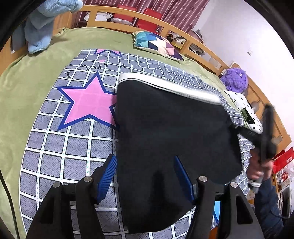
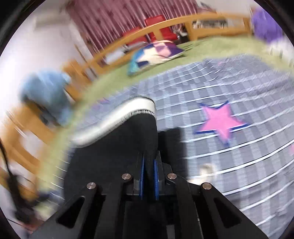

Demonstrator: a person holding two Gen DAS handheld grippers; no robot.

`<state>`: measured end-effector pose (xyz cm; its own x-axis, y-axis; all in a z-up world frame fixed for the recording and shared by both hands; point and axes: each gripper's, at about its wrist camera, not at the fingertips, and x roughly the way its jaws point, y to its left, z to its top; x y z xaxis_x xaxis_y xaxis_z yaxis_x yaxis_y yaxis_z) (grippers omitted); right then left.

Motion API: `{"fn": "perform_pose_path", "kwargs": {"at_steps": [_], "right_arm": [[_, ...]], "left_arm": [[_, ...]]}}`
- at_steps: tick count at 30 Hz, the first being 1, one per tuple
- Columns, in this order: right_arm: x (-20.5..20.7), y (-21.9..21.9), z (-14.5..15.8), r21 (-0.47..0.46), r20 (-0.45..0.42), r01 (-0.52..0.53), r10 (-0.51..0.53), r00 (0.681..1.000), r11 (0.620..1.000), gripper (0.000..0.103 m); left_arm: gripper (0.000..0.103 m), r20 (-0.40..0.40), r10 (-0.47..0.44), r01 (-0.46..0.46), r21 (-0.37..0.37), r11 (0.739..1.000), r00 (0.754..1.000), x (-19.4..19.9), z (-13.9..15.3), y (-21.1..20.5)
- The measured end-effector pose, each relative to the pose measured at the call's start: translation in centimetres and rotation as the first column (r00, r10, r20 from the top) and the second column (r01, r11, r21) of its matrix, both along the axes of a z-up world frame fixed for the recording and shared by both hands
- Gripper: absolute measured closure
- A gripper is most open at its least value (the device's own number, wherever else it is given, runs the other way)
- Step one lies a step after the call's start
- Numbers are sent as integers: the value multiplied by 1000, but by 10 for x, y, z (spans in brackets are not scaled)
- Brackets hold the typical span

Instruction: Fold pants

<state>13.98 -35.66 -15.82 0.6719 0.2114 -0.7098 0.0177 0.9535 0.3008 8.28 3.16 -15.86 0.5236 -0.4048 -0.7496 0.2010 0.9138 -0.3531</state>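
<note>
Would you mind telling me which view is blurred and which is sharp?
Right wrist view: heavy motion smear across the bed, only the right gripper pinching the black pants stays crisp. Left wrist view: mostly sharp, fisheye-bent, blurred only at the right edge.

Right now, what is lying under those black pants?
The black pants lie on a grey checked blanket with a pink star, one point tucked beneath them. The blanket covers a green bedspread. Anything else beneath is hidden.

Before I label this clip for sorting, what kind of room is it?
Most likely a bedroom: a wooden bed frame, a green blanket under a checked cover, and a patterned pillow.
</note>
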Motion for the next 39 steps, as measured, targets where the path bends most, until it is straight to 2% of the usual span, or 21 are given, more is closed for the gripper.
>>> {"fn": "perform_pose_path", "kwargs": {"at_steps": [1,2,4,6,9,13,14,15,17,20,23,25,27,28,30,32,33,34,36,39], "right_arm": [[4,1,-13,-56,-40,5,-7,999,998,94],[6,-4,-25,-36,-59,16,-19,998,999,94],[5,-20,-36,66,-63,58,-54,997,996,94],[-3,-26,-32,110,-40,93,-89,995,990,94],[-16,-13,-23,24,-11,101,-100,995,995,95],[-28,-24,-18,68,2,113,-114,994,991,94],[-26,-22,-24,36,-20,109,-108,994,993,91],[-21,-21,-29,12,-40,106,-105,994,994,84],[-27,-21,-24,-26,-51,122,-124,991,992,78],[-51,-13,5,-69,-3,143,-144,990,987,79],[-78,11,15,-125,32,73,-70,997,989,79],[-88,30,1,-137,-10,3,-5,1000,991,79],[-95,46,-26,-198,-75,-52,38,996,979,79],[-97,51,-44,-238,-100,-60,37,994,969,79],[-99,54,-50,-260,-93,-57,34,995,964,79],[-98,54,-37,-262,-103,-80,55,993,962,79],[-97,52,-27,-242,-93,-89,68,993,966,79],[-97,49,-15,-223,-60,-87,75,995,971,79],[-90,44,8,-211,23,-63,70,997,975,70],[-59,43,24,-240,66,-60,78,995,969,65]], "left_arm": [[40,6,1,-1,12,1000,1000,-1,0,-1],[40,13,0,0,21,1000,1000,-1,1,-2],[40,26,-9,8,36,999,1000,-4,4,-5],[40,27,-17,16,34,999,999,-4,7,-6],[40,30,-32,31,41,999,999,-6,10,-8],[40,38,-42,40,53,998,998,-8,13,-8],[40,30,-46,45,45,998,998,-7,13,-8],[40,20,-49,48,42,998,999,-4,13,-8],[40,17,-58,57,52,997,998,-4,15,-11],[40,42,-76,72,78,994,996,-6,20,-20],[40,12,-64,62,116,991,998,-13,7,-31],[40,-26,-56,59,130,990,998,-24,-14,-38],[39,-19,-40,43,192,980,999,-34,-32,-45],[39,6,-47,45,222,974,999,-38,-35,-49],[38,15,-68,62,252,966,998,-39,-29,-52],[38,0,-74,72,229,971,997,-34,-17,-49],[38,16,-78,73,205,976,997,-29,-7,-46],[38,36,-79,71,198,978,996,-25,0,-46],[38,73,-86,69,212,975,994,-6,13,-52],[38,103,-107,81,227,970,989,30,24,-67]]}}
